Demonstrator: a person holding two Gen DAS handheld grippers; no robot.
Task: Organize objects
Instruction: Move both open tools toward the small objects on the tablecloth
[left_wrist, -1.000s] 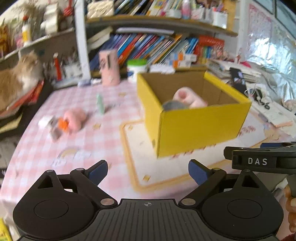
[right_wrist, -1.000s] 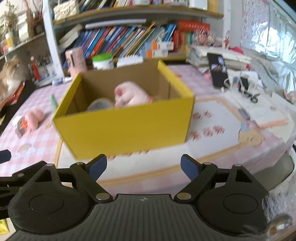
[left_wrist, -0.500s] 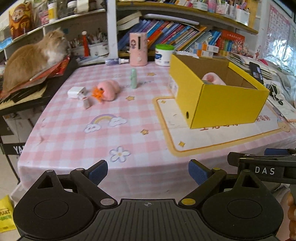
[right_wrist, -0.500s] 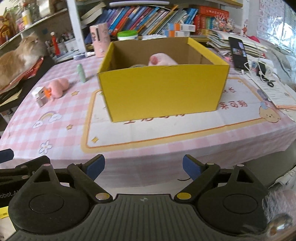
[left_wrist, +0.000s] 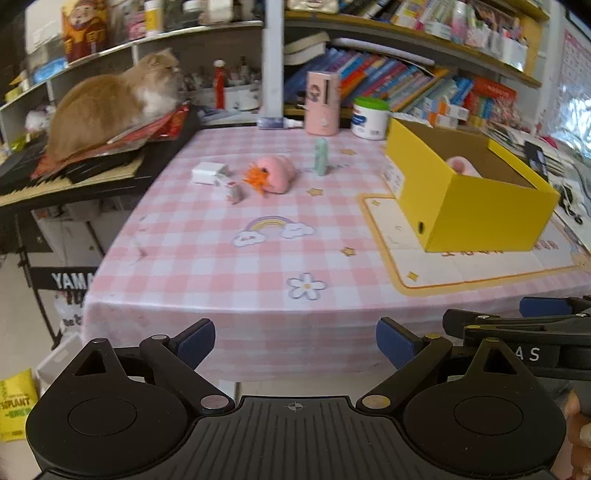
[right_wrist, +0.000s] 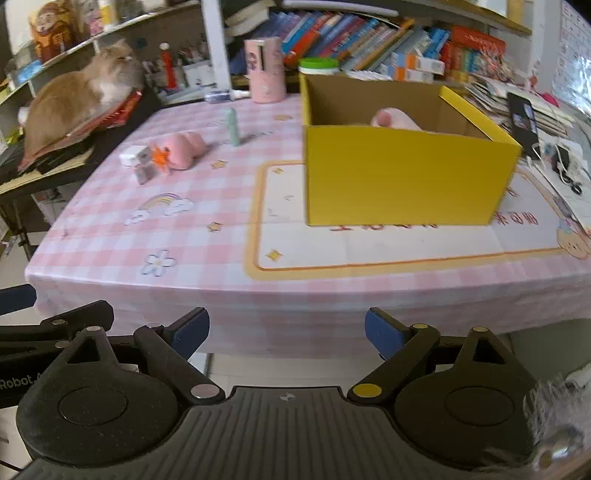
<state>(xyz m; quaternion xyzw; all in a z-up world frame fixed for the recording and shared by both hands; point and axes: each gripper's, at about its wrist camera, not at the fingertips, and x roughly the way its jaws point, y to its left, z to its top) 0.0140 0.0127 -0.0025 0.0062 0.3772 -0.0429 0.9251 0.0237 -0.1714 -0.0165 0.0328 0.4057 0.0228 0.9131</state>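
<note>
A yellow cardboard box (left_wrist: 469, 206) (right_wrist: 402, 177) stands open-topped on the pink checked table (left_wrist: 207, 266) (right_wrist: 110, 240), with a pink plush toy (left_wrist: 459, 164) (right_wrist: 391, 120) inside. To its left lie another pink plush with an orange tuft (left_wrist: 277, 177) (right_wrist: 183, 146), a small green bottle (left_wrist: 320, 157) (right_wrist: 233, 127), a white charger (left_wrist: 207, 173) (right_wrist: 131, 157) and a small grey item (left_wrist: 234, 192) (right_wrist: 144, 172). My left gripper (left_wrist: 295, 341) and right gripper (right_wrist: 287, 332) hover side by side off the table's near edge, both open and empty.
A cat (left_wrist: 110, 103) (right_wrist: 77, 99) lies on papers atop a keyboard at the left. A pink cylinder (left_wrist: 322, 103) and a green-lidded white jar (left_wrist: 369, 118) stand at the back before crowded bookshelves. A phone (right_wrist: 522, 122) and cables lie right of the box.
Both grippers have pulled back from the box to beyond the table's near edge. The whole tabletop and its front edge are now in view. Both stayed open.
</note>
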